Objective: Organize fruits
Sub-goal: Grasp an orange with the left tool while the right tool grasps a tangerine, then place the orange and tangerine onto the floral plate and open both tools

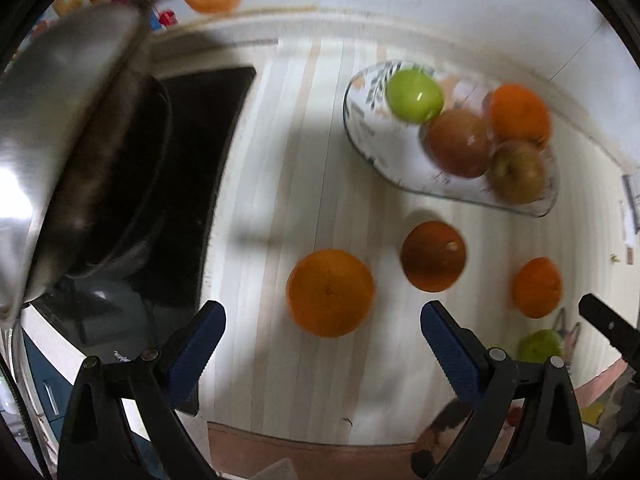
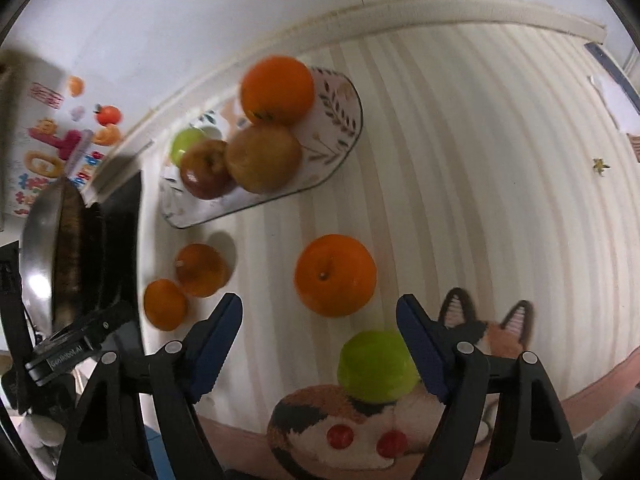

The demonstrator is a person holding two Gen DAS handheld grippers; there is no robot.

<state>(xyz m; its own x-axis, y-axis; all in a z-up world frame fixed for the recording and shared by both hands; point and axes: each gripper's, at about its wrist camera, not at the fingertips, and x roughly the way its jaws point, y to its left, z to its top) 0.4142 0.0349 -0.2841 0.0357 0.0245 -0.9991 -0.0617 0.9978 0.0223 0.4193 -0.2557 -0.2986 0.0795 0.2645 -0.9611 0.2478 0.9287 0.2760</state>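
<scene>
A leaf-patterned tray (image 1: 368, 136) (image 2: 340, 120) holds a green apple (image 1: 414, 96), two reddish apples (image 1: 458, 142) and an orange (image 1: 520, 114). Three oranges lie loose on the striped cloth. My left gripper (image 1: 322, 332) is open and empty, with the nearest orange (image 1: 330, 292) just ahead between its blue fingers. My right gripper (image 2: 320, 328) is open and empty above another orange (image 2: 336, 274), with a green apple (image 2: 374, 366) close by its right finger. The third orange (image 1: 434, 256) lies below the tray.
A metal pan (image 1: 60, 152) sits on a black stove top (image 1: 192, 184) at the left. Fruit stickers (image 2: 80, 136) cover the wall. A fox-patterned mat (image 2: 400, 432) lies at the table's near edge.
</scene>
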